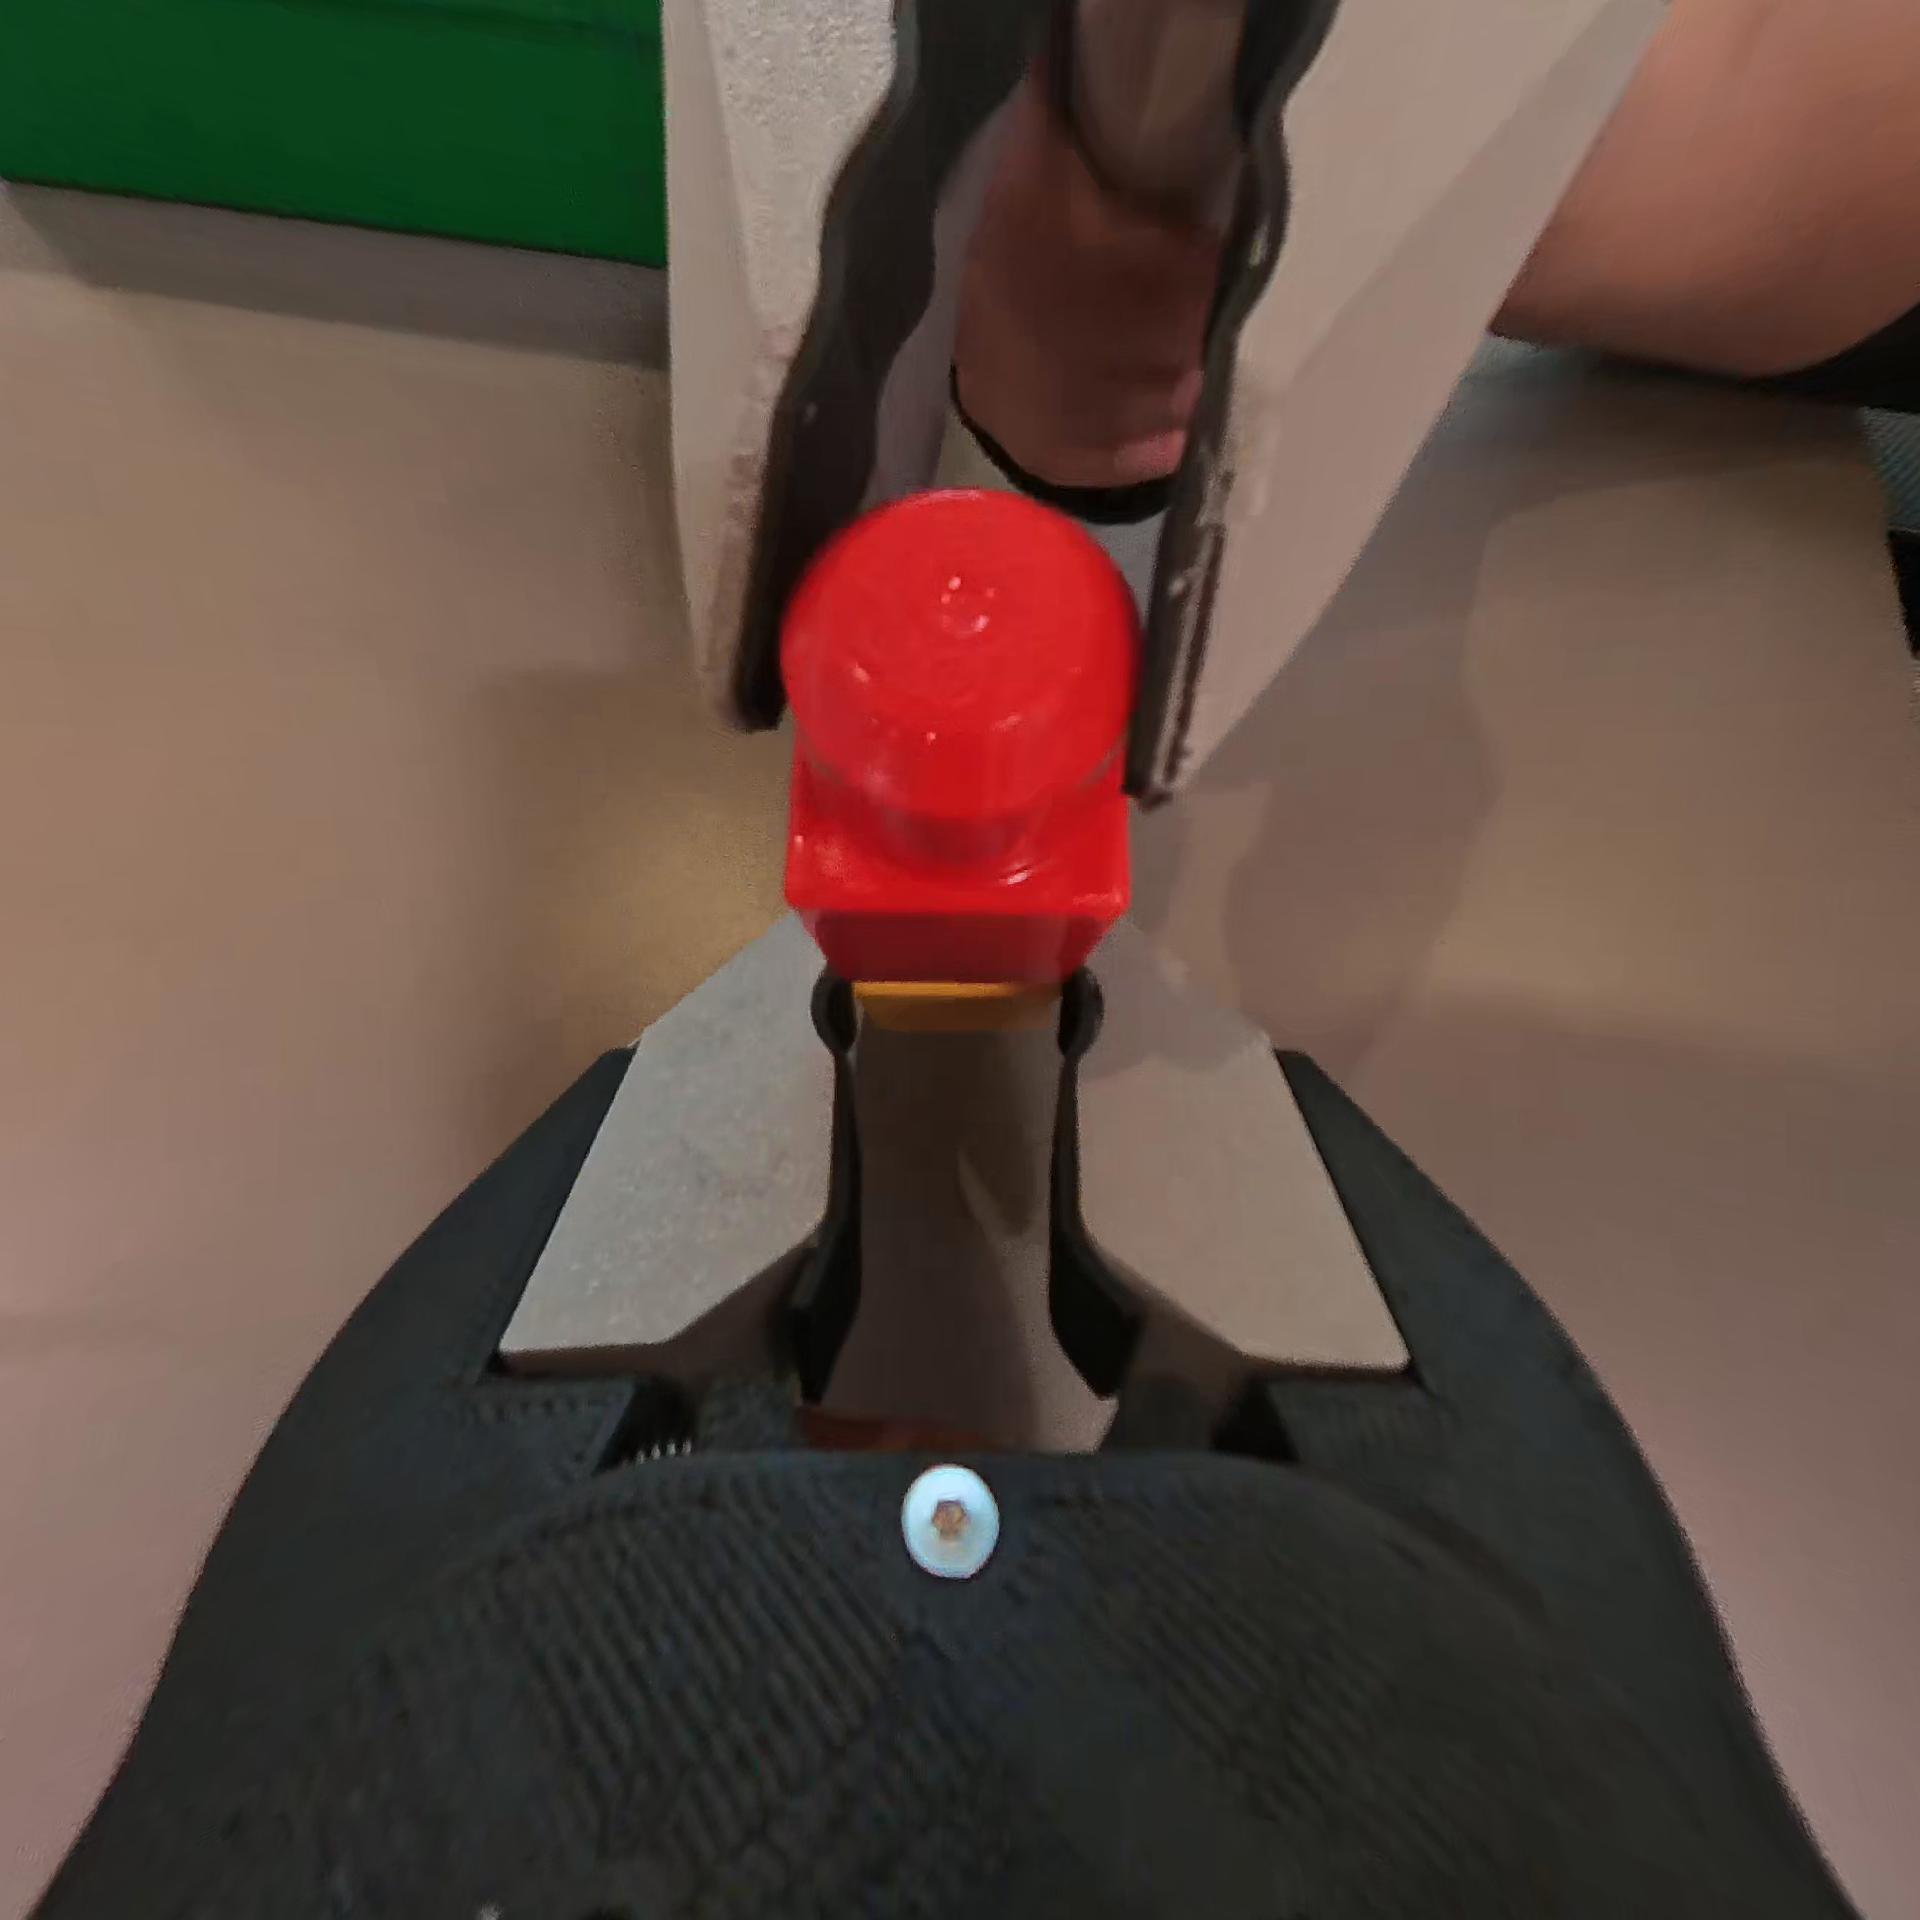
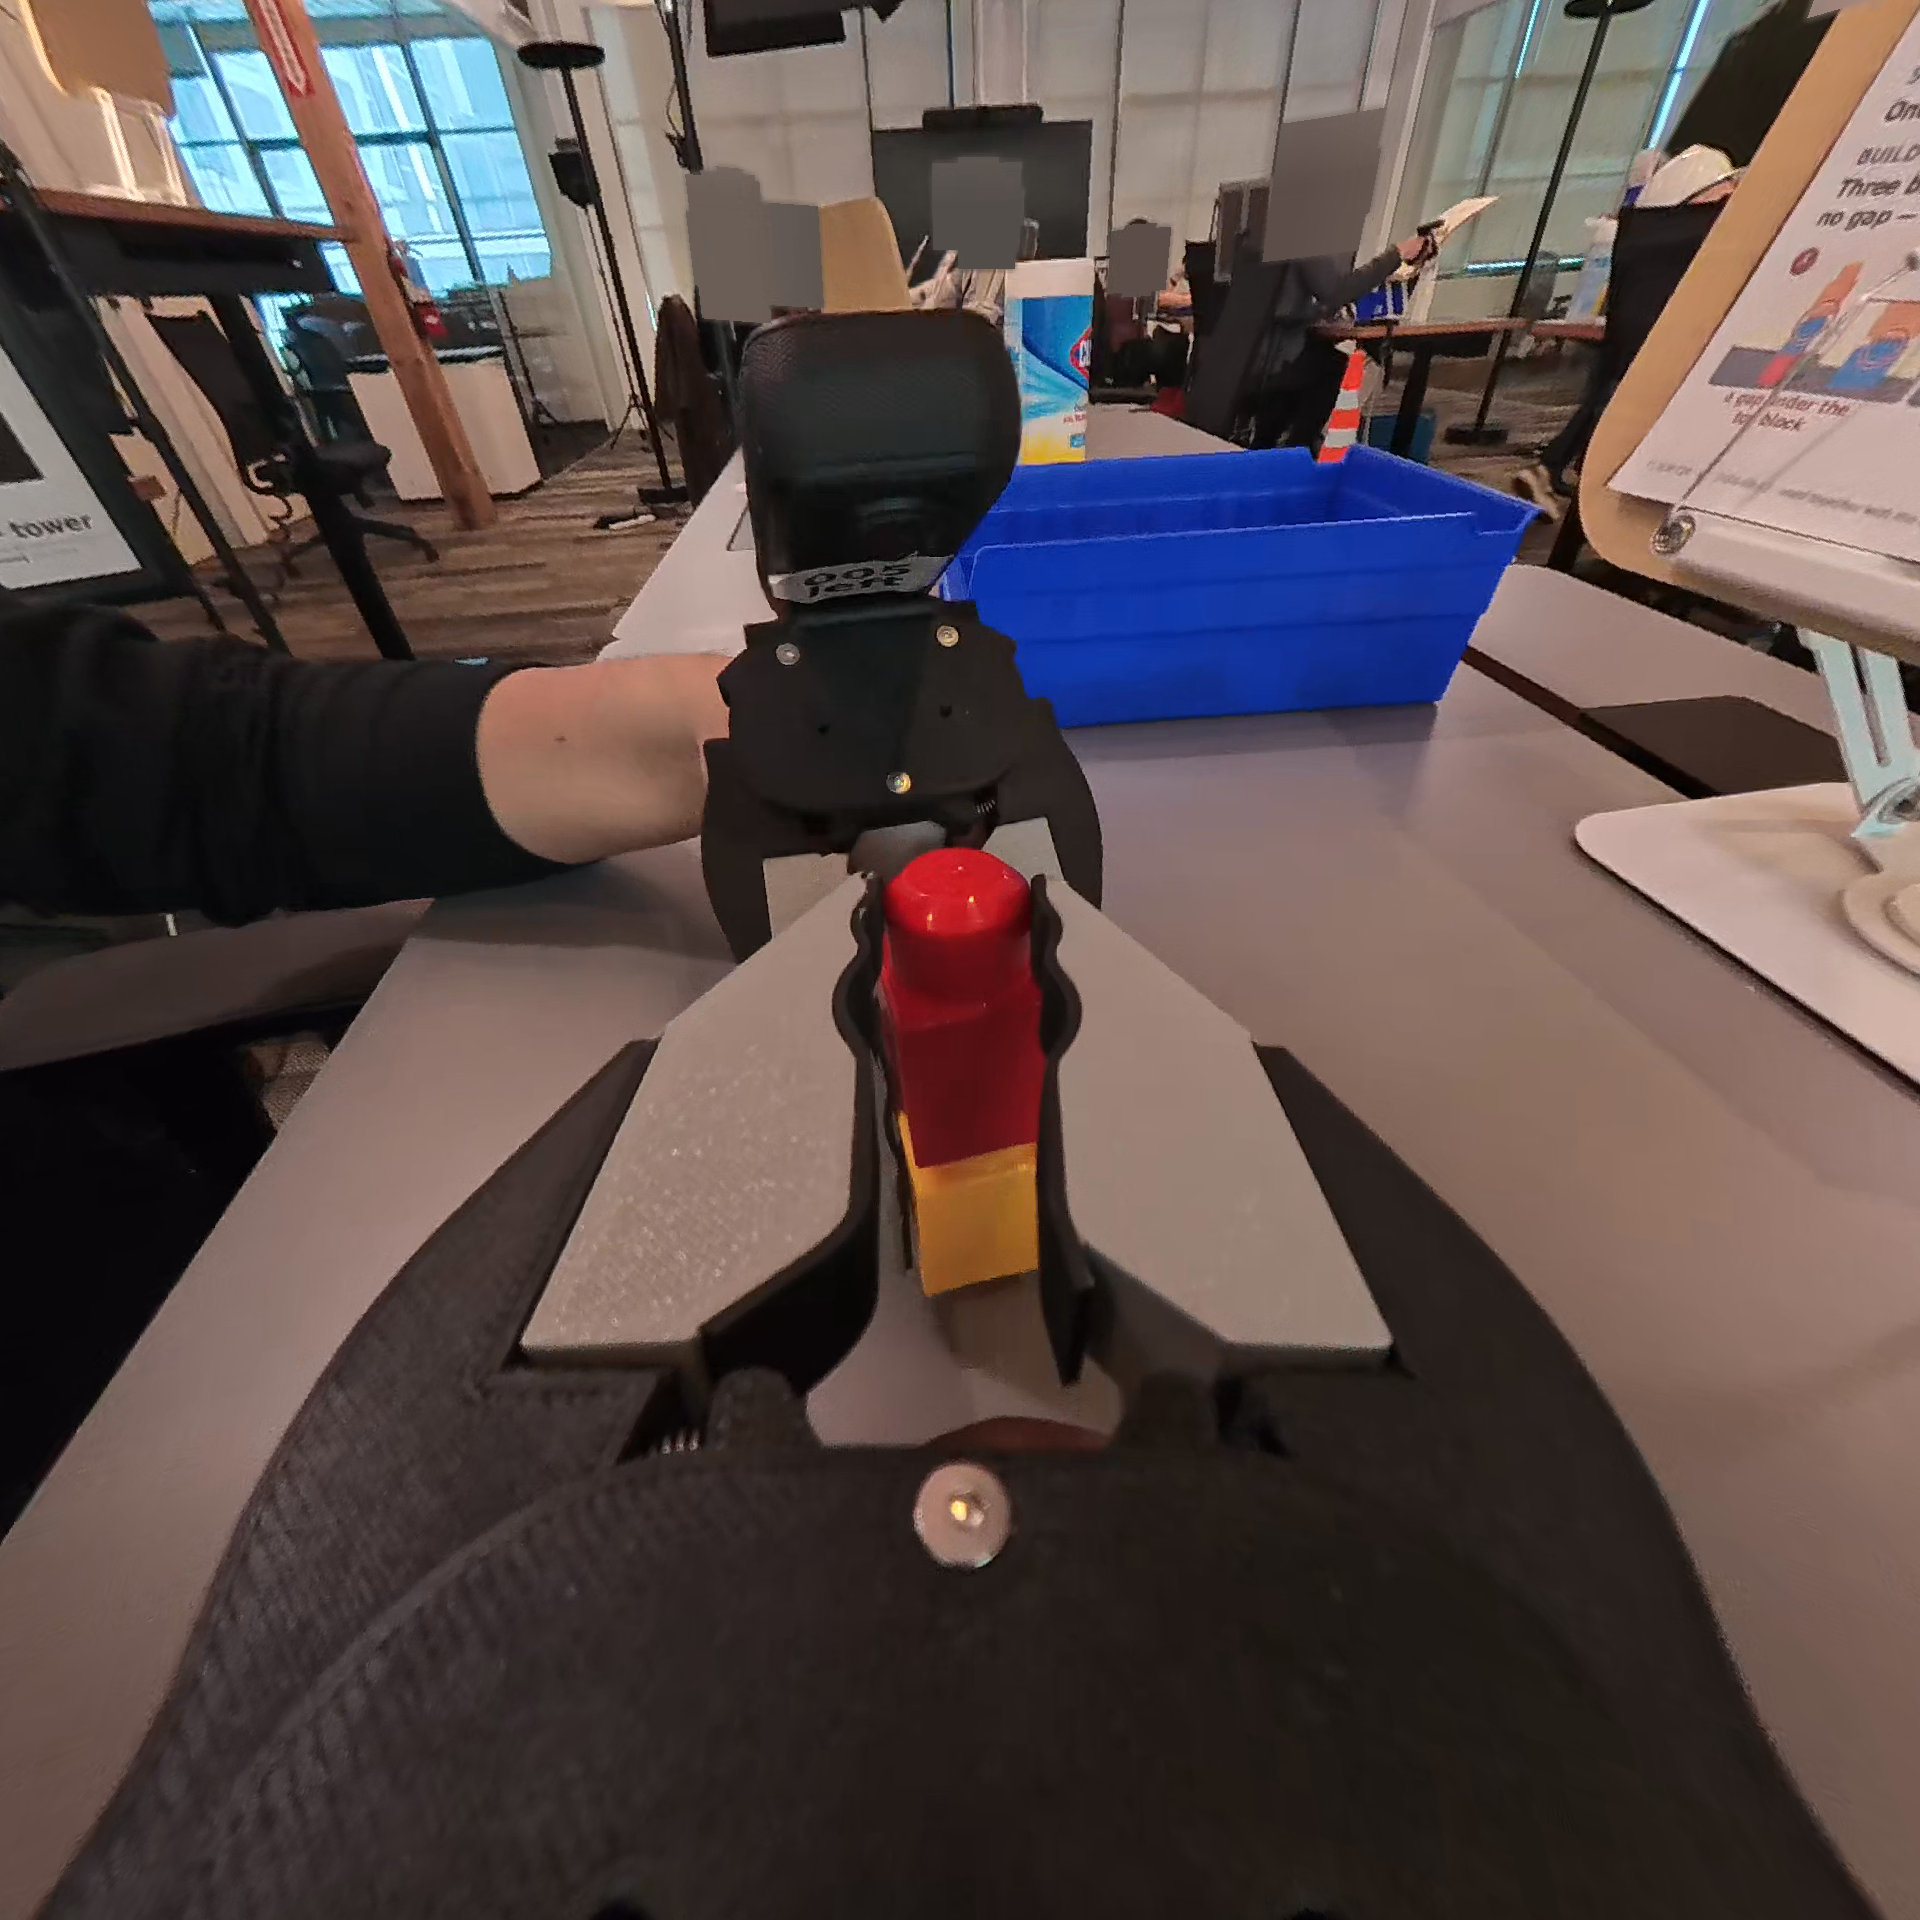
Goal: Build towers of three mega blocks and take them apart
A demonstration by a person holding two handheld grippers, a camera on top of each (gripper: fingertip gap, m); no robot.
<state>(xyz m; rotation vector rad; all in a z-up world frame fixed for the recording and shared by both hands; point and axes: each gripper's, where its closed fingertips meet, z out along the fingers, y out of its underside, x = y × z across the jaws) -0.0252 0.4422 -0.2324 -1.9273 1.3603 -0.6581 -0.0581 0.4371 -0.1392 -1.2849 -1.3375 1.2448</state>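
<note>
The red block (image 2: pixel 961 997) is glossy moulded plastic with bright highlights on its round stud; the yellow block (image 2: pixel 977 1216) beneath it is the same smooth plastic, slightly less shiny. The right gripper (image 2: pixel 951 966) has matt black printed plastic with a fine ribbed weave, grey finger plates with a grainy, sandy finish, and a shiny metal screw (image 2: pixel 961 1512). The tabletop (image 2: pixel 1351 935) is smooth matt grey laminate. At upper right, the blue bin (image 2: pixel 1247 613) is semi-gloss plastic. A wooden post (image 2: pixel 384 260) stands upper left.
</note>
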